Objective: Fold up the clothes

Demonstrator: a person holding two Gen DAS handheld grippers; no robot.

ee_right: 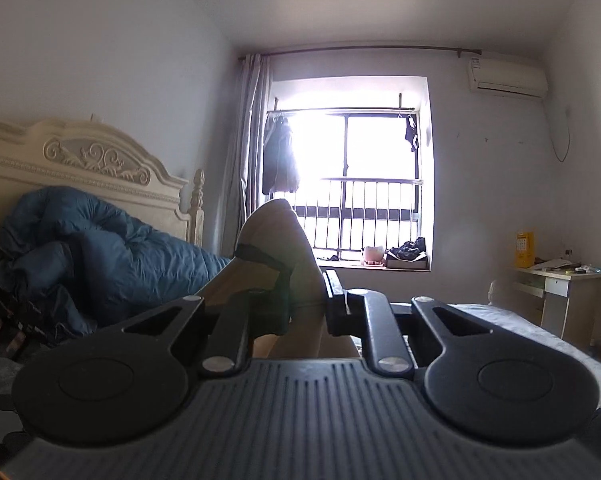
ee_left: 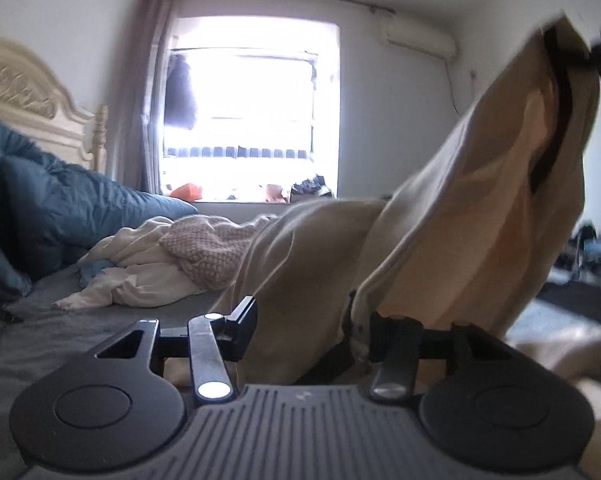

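A beige garment (ee_left: 452,216) with a dark band rises from the grey bed (ee_left: 60,344) up to the top right of the left wrist view. Its lower fold runs between the fingers of my left gripper (ee_left: 312,328). Those jaws stand well apart, with the cloth loose in the gap and draped over the right finger (ee_left: 396,344). In the right wrist view my right gripper (ee_right: 306,306) is shut on the garment's upper end (ee_right: 276,228), by the dark band (ee_right: 256,254), and holds it up in front of the window.
A pile of white and pink knit clothes (ee_left: 172,256) lies on the bed beyond my left gripper. A blue duvet (ee_right: 112,252) is heaped against the cream headboard (ee_right: 84,160). A small desk (ee_right: 560,292) stands at the right wall, beside the window (ee_right: 348,184).
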